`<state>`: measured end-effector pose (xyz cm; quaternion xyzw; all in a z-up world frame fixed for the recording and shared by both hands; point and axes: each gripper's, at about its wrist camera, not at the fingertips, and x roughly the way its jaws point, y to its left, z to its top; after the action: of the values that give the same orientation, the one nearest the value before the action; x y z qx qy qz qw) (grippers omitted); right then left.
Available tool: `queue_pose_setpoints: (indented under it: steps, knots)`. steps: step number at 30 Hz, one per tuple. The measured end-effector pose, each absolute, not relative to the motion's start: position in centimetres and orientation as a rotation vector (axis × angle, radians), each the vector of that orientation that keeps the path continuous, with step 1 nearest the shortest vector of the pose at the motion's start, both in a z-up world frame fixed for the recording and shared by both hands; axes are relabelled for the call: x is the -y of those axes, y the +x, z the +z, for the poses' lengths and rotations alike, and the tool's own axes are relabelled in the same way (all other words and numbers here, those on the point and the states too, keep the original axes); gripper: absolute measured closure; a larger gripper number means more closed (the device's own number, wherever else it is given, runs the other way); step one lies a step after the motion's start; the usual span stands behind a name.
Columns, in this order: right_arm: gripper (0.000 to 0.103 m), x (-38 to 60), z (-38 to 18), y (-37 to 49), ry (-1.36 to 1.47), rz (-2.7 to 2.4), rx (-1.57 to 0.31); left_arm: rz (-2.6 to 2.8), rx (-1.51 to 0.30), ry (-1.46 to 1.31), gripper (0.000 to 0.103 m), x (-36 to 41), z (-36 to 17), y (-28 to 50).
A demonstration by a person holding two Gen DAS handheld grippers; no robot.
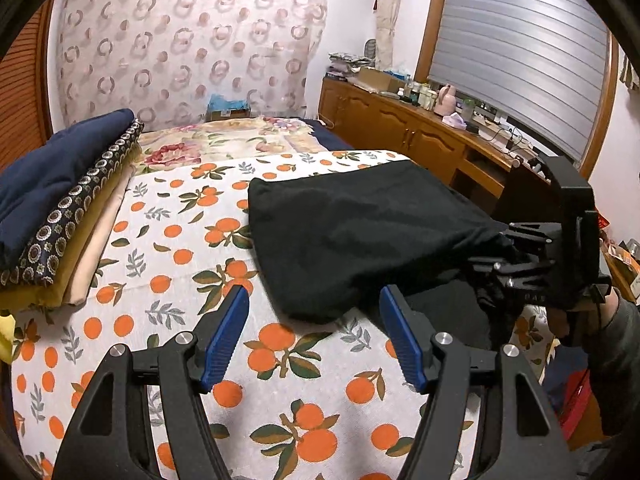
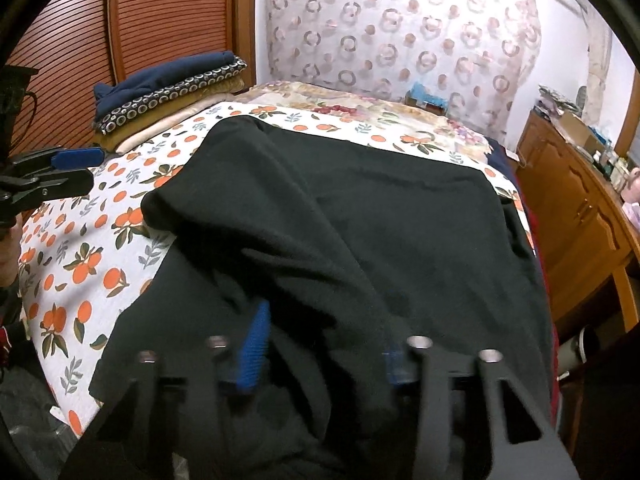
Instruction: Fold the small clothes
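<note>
A black, soft knit garment (image 1: 352, 232) lies on the white bedspread printed with oranges and leaves (image 1: 168, 240), towards the right side of the bed, part of it already doubled over itself. The right gripper (image 2: 320, 344), a black two-finger tool with blue ribbed pads, is buried in the near edge of that cloth; its jaws stand narrow with black fabric bunched between them, so it looks to be pinching a fold of the garment. The left gripper (image 1: 314, 336) hovers just short of the garment's near left corner, jaws spread wide with nothing in them.

My guess is that a fold is being set up: one corner taken, the other not yet. The next move would call for the left gripper to go forward and low enough to catch the near corner, so both can lift the edge together and carry it over evenly.

On the far left of the bed sits a stack of folded clothes, navy on top with patterned and mustard layers beneath (image 1: 68, 200), well apart from the work. A wooden cabinet cluttered with bottles and boxes (image 1: 420, 120) runs along the right wall. Nothing lies between the open gripper and the cloth.
</note>
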<state>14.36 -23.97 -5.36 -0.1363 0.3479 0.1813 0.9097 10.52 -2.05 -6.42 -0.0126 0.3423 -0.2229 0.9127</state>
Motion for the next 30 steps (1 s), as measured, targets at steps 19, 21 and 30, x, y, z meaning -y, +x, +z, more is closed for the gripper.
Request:
queue_pose_setpoints:
  steps: [19,21,30]
  knots:
    - [0.092,27.6,2.2,6.0,-0.191,0.316,-0.436,-0.447,-0.71,-0.038,0.034,1.7,-6.8,10.6]
    - [0.092,29.0,1.5,6.3,-0.178,0.271,-0.467,-0.45,-0.71,-0.036,0.034,1.9,-6.9,10.5]
    - [0.092,32.2,-3.1,7.1,-0.135,0.157,-0.661,-0.452,-0.712,-0.029,0.034,2.4,-6.9,10.3]
